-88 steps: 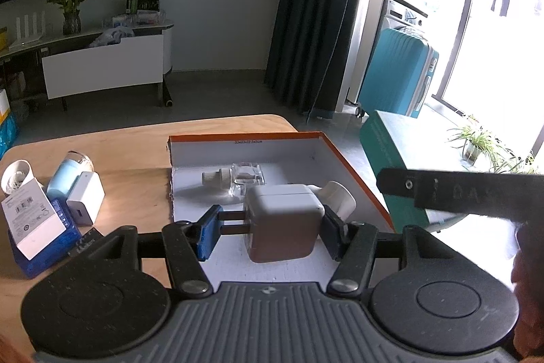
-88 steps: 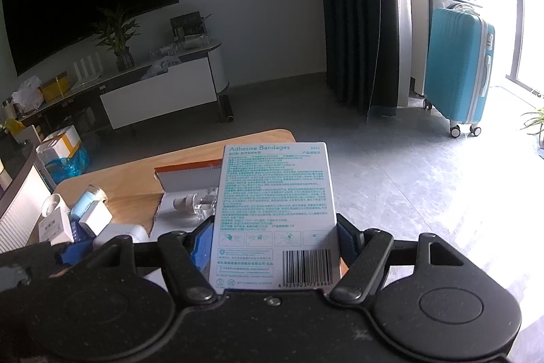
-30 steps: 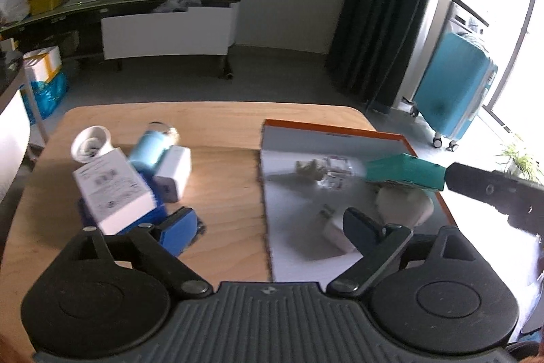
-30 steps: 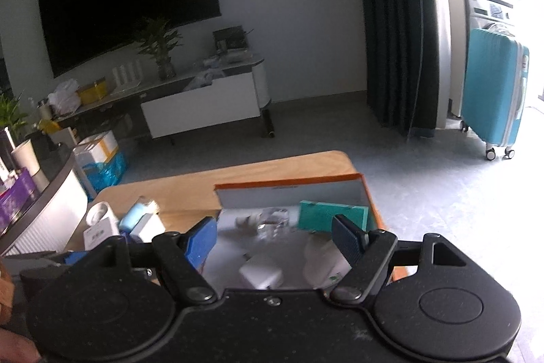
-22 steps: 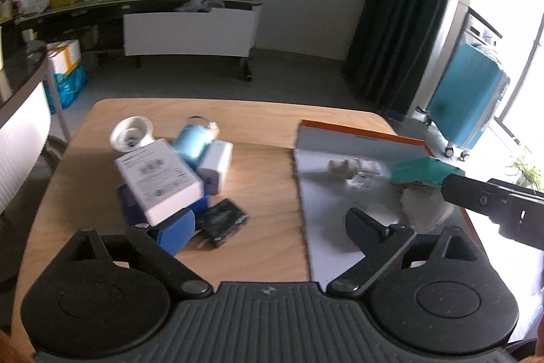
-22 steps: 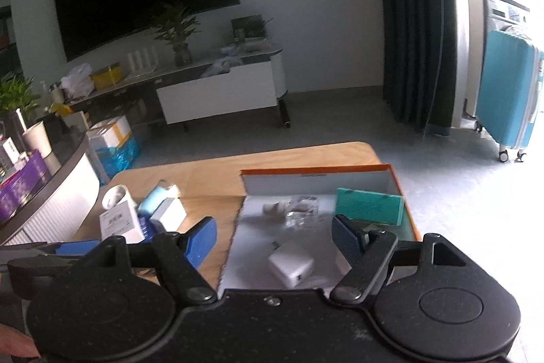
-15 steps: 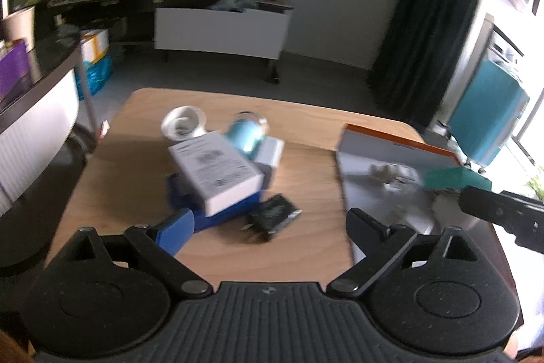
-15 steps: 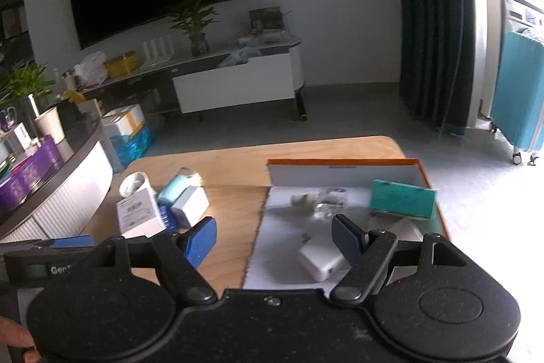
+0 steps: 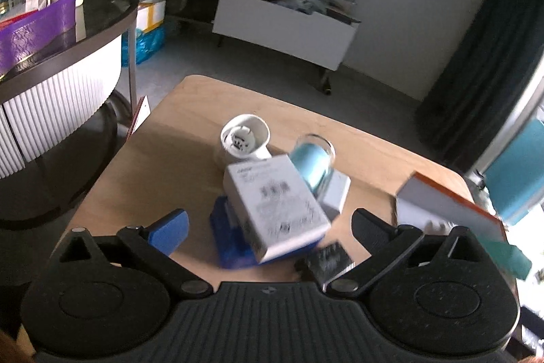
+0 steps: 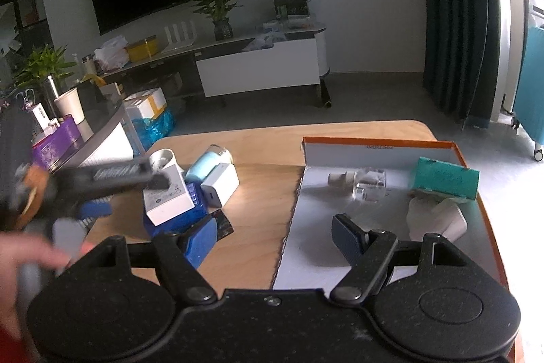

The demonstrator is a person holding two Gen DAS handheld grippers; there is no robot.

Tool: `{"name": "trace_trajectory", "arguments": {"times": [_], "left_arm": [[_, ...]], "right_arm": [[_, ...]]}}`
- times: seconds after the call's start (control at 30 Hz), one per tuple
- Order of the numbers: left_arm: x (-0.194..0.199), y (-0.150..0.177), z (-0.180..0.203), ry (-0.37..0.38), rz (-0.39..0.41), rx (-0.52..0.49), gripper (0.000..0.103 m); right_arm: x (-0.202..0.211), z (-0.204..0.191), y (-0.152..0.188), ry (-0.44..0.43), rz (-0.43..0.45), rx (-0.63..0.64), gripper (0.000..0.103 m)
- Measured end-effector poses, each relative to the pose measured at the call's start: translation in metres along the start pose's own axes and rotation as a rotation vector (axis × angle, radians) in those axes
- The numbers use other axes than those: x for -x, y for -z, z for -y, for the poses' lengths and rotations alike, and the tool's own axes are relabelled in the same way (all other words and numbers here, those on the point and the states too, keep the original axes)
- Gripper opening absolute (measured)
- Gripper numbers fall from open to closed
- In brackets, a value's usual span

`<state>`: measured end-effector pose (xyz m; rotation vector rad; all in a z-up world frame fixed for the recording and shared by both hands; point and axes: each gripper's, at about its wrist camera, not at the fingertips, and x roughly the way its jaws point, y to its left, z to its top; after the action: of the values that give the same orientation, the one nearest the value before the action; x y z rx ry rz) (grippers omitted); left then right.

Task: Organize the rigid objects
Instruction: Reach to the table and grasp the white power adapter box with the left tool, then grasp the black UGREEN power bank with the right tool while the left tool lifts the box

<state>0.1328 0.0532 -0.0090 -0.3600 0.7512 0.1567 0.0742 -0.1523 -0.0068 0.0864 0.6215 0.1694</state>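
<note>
Left wrist view: the left gripper (image 9: 268,223) was shown with its jaws spread wide and nothing between them, held above the near edge of the round-cornered wooden table (image 9: 190,111). Directly ahead of it lay the cluster of unsorted items: a white rectangular cardboard box with printed labelling (image 9: 275,210) resting tilted on a blue flat box (image 9: 227,247), with a small black ribbed block (image 9: 328,262) just beside the right finger, a white square charger (image 9: 335,194) and a pale blue cylindrical bottle (image 9: 311,167) behind, and a white round socket-like fitting (image 9: 244,136) farthest off. The long axis of the white box was seen to run from near right to far left, slightly oblique to the line between the fingers.

Right wrist view: the right gripper (image 10: 275,235) was likewise shown wide apart and empty, straddling the left wall of the orange-rimmed white shallow carton (image 10: 380,143), which occupied the right side of the table. The carton already held a teal rectangular box (image 10: 445,177), a clear glass bottle (image 10: 367,182) and pale plug-shaped items (image 10: 438,216).

The left gripper was judged the nearer to the cluster; a small turn of the wrist would probably be needed to span the white box across its short sides.
</note>
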Motion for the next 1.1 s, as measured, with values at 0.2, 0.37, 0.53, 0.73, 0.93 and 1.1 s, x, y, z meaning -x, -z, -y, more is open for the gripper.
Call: {"name": "trace_trajectory", "arguments": {"times": [0.2,0.37,0.53,0.73,0.93,1.1], "left_arm": [[-0.037,-0.007,0.014,-0.115,-0.063,-0.042,0.103],[-0.050,-0.005,0.006,-0.112,-0.074,-0.070,0.084],[-0.034,-0.004,-0.010,-0.042,-0.035,-0.071,0.062],[0.002,0.005,-0.028,0.008,0.007,-0.125,0.062],[0.027,0.020,-0.050,0.024,0.007,-0.133,0.062],[0.035,0.028,-0.065,0.041,0.000,-0.109,0.062]], "right_arm": [[-0.005,0.001,0.002,-0.013,-0.008,0.001,0.089],[-0.010,0.002,0.003,-0.023,-0.020,0.002,0.089],[-0.018,0.000,0.004,-0.046,-0.043,0.017,0.089],[-0.035,-0.017,0.005,-0.119,-0.087,0.108,0.089],[-0.069,-0.045,0.004,-0.209,-0.163,0.240,0.089],[-0.106,-0.063,0.003,-0.224,-0.225,0.349,0.089]]}}
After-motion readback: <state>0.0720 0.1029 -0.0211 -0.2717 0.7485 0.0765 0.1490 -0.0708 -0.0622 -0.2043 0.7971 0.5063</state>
